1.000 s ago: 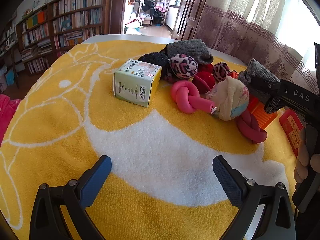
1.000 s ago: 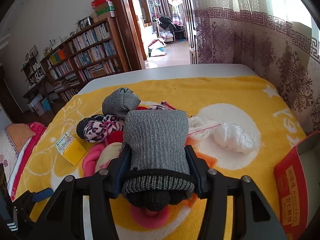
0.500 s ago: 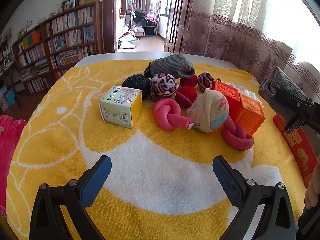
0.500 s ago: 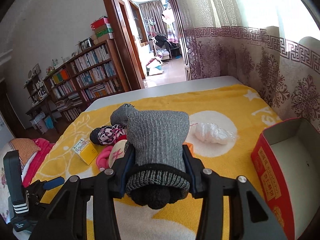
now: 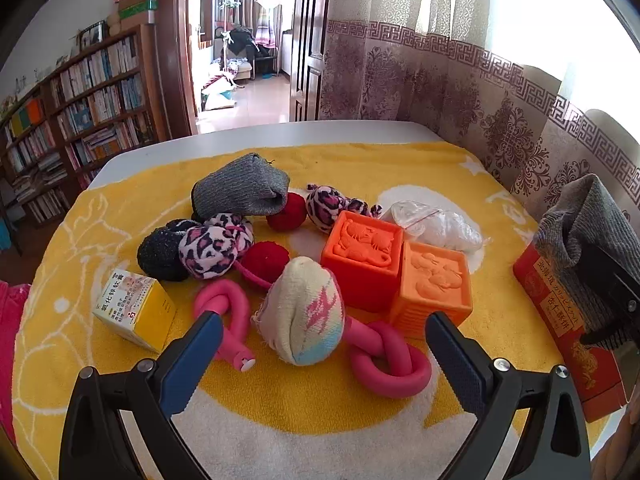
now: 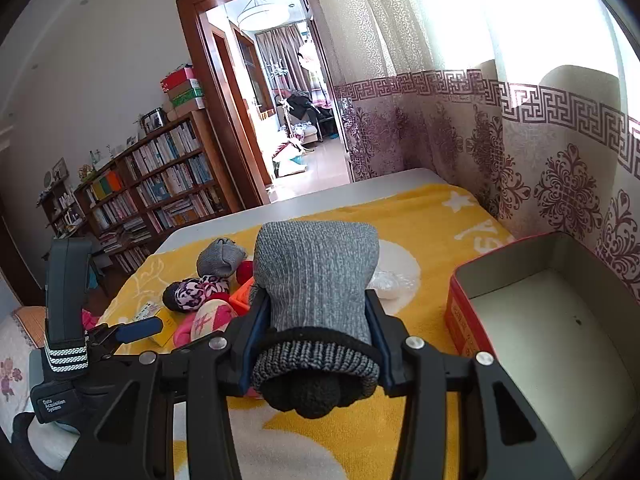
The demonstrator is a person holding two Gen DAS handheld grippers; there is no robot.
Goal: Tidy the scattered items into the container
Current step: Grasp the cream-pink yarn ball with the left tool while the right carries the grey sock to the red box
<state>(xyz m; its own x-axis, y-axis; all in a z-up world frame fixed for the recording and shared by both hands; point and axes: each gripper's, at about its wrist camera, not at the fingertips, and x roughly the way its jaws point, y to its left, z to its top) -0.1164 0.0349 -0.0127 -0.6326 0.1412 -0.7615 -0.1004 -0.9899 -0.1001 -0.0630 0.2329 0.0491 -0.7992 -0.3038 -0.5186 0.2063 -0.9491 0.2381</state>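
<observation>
A rolled grey sock [image 6: 316, 276] sits clamped between the blue pads of my right gripper [image 6: 316, 308], held in the air just left of the open red box [image 6: 460, 308]. The box's pale inside looks bare. In the left wrist view the same sock [image 5: 576, 232] hangs over the red box [image 5: 560, 320] at the right edge. My left gripper [image 5: 320, 360] is open, hovering over a cream sock ball [image 5: 304, 320] and a pink knotted rope [image 5: 384, 364], gripping nothing. One of its blue fingers [image 6: 138, 329] shows in the right wrist view.
On the yellow towel [image 5: 320, 420] lie a yellow carton [image 5: 134, 312], two orange cubes [image 5: 362, 256], a plastic bag [image 5: 436, 224], another grey sock [image 5: 240, 196], and leopard-print and red balls. A patterned curtain runs along the right, with bookshelves far left.
My right gripper carried the grey sock up and to the right, bringing the red box into view beside it. My left gripper moved in over the pile, above the cream sock ball.
</observation>
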